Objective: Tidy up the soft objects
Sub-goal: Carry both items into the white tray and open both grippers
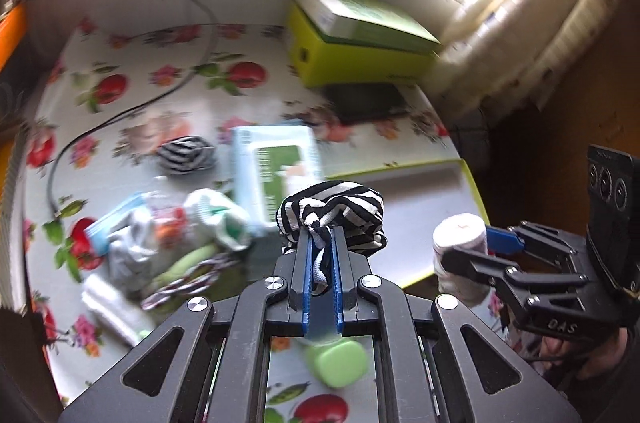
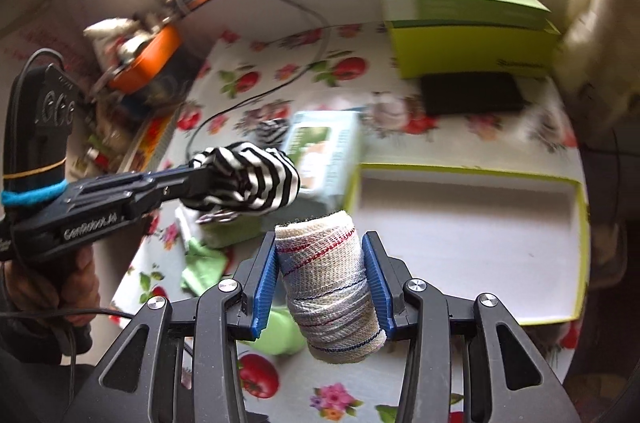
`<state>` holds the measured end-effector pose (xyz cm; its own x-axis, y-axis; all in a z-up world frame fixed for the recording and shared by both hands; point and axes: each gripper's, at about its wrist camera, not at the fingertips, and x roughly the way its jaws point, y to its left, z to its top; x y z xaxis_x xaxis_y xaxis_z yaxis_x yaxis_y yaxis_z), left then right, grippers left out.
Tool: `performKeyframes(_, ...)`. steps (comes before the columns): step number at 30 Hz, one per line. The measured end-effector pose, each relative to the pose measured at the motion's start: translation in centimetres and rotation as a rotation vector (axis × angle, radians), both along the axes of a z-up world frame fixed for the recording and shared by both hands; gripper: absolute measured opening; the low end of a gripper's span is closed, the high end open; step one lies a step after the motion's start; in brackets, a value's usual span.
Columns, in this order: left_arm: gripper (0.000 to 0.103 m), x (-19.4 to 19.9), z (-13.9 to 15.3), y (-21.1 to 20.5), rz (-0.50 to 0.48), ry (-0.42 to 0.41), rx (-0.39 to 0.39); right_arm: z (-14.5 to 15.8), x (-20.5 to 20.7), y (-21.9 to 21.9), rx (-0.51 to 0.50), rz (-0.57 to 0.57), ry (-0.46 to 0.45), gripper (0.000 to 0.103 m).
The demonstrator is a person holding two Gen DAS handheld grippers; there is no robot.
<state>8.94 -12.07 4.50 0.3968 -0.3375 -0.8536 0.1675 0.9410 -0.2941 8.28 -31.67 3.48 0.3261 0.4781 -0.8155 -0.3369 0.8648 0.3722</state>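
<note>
- Black-and-white striped fabric, a rolled bundle point(image 1: 334, 213), is pinched between the blue pads of the left gripper point(image 1: 321, 243); the jaws are closed tight on a fold of it, and the bundle is clear of the table.
- The right gripper point(image 2: 322, 263) is clamped on a bandage roll point(image 2: 328, 279), white with thin red and blue threads; both blue pads press its sides, and the roll stands roughly upright between them.
- Both held items hang near the shallow tray point(image 2: 472, 247), which has a white floor and a yellow-green rim. The bandage roll is just beside the tray's near left corner.
- A second striped bundle point(image 1: 185, 154) lies on the floral tablecloth point(image 1: 140, 79), beside a pale blue and green carton point(image 1: 276, 167).
- A heap of mixed soft items point(image 1: 168, 243) lies on the cloth left of the left gripper; details are blurred.
- A yellow-green box point(image 2: 472, 39) stands at the far side of the table, with a flat black object point(image 2: 472, 93) in front of it.
- A hand point(image 2: 52, 287) grips the left gripper's handle.
</note>
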Motion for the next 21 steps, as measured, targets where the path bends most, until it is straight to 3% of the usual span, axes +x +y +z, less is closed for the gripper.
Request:
performKeyframes(9,0.008,3.4,-3.3,-5.1,-0.113,0.072,0.032,-2.7,1.2,-4.0,0.017,-0.100,0.049,0.040)
performKeyframes(21,0.008,7.9,-8.7,-9.2,-0.204,0.162,0.075,-6.9,3.6,-5.1,0.019,-0.143,0.136,0.040)
